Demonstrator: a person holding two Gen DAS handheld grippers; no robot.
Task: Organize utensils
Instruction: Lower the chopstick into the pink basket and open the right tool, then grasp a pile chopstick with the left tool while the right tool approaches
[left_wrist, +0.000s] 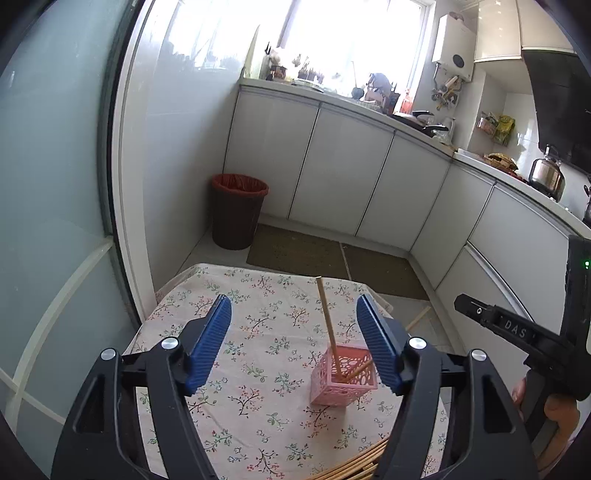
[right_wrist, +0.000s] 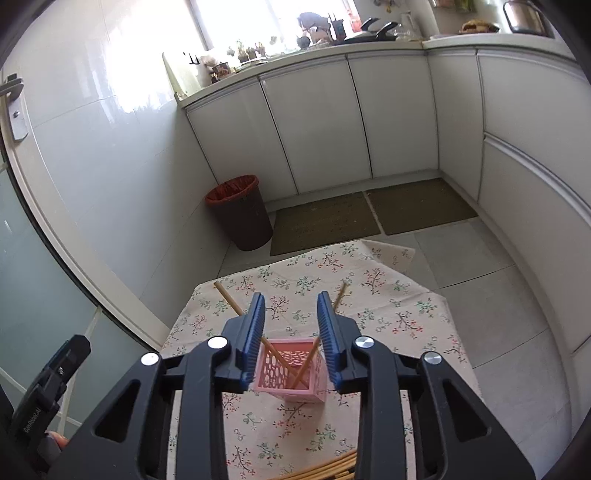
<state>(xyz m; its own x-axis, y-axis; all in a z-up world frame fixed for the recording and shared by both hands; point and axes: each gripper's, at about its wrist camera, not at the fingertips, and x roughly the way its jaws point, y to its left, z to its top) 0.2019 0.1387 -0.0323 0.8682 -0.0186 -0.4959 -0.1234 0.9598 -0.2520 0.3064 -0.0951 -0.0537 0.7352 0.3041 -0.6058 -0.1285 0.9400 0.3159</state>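
Note:
A pink perforated square holder (left_wrist: 345, 376) stands on the floral tablecloth (left_wrist: 258, 325). It also shows in the right wrist view (right_wrist: 291, 369). Two wooden chopsticks (right_wrist: 284, 363) stand crossed inside it; in the left wrist view one chopstick (left_wrist: 327, 321) leans upright. A pile of loose chopsticks (left_wrist: 354, 465) lies at the table's near edge, also in the right wrist view (right_wrist: 328, 469). My left gripper (left_wrist: 293, 314) is open and empty above the table, left of the holder. My right gripper (right_wrist: 291, 314) is open and empty, just above the holder.
A brown bin (left_wrist: 238, 210) with a red liner stands on the floor by the wall. White cabinets (left_wrist: 343, 177) and cluttered counters run along the back and right. Floor mats (right_wrist: 369, 214) lie beyond the table. A chopstick (left_wrist: 417, 319) lies on the floor.

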